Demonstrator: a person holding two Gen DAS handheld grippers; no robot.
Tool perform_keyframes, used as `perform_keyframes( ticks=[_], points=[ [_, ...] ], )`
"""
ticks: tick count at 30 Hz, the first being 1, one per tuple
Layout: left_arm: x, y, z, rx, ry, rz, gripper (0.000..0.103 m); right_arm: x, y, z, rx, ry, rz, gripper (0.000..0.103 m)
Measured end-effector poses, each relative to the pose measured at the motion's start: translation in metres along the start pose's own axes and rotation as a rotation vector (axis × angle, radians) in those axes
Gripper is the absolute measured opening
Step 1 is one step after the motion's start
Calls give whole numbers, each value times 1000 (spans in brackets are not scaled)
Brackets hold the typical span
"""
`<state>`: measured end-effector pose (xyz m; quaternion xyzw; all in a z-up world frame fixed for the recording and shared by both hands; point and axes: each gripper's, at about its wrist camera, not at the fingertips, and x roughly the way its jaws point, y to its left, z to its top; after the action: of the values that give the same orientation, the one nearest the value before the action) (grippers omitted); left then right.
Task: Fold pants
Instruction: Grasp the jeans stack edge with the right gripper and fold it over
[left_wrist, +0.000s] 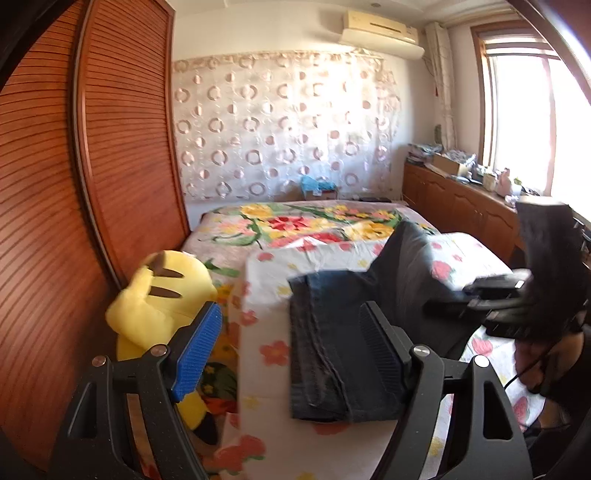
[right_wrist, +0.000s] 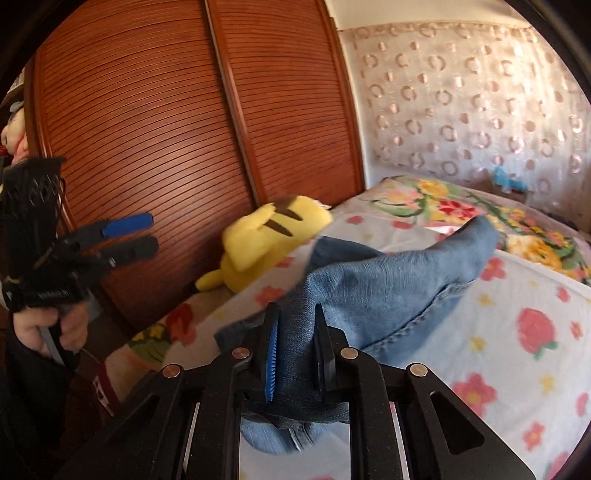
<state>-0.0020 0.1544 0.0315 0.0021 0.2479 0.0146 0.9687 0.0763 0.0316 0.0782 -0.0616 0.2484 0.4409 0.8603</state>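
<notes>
The pants (right_wrist: 388, 280) are blue denim jeans that lie on the bed (right_wrist: 517, 295), on a folded floral quilt, already doubled lengthwise as it seems, with one part rising in a soft hump toward the far side. The right gripper (right_wrist: 295, 354) has its jaws pinching a bunch of the denim at the near end, so the step in hand is probably carrying this end over to make the next fold. The left gripper (left_wrist: 291, 354) hovers above the near-left part of the jeans with its jaws spread and holding nothing. Next, it should come down and catch the matching corner, so both ends travel together and the fold stays even. A yellow plush toy (left_wrist: 159, 295) rests left of the quilt, beside the wooden wardrobe (left_wrist: 122, 147).
</notes>
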Motion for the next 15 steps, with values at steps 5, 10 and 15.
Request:
perform_keyframes(
  ticks=[5, 10, 15],
  points=[
    [-9, 6, 6, 6, -17, 25, 78, 46, 6, 2, 19, 65, 92, 16],
    [-4, 8, 6, 10, -11, 25, 78, 103, 11, -15, 28, 207, 157, 15],
    [2, 10, 0, -3, 12, 18, 78, 121, 3, -21, 51, 242, 160, 18]
  ],
)
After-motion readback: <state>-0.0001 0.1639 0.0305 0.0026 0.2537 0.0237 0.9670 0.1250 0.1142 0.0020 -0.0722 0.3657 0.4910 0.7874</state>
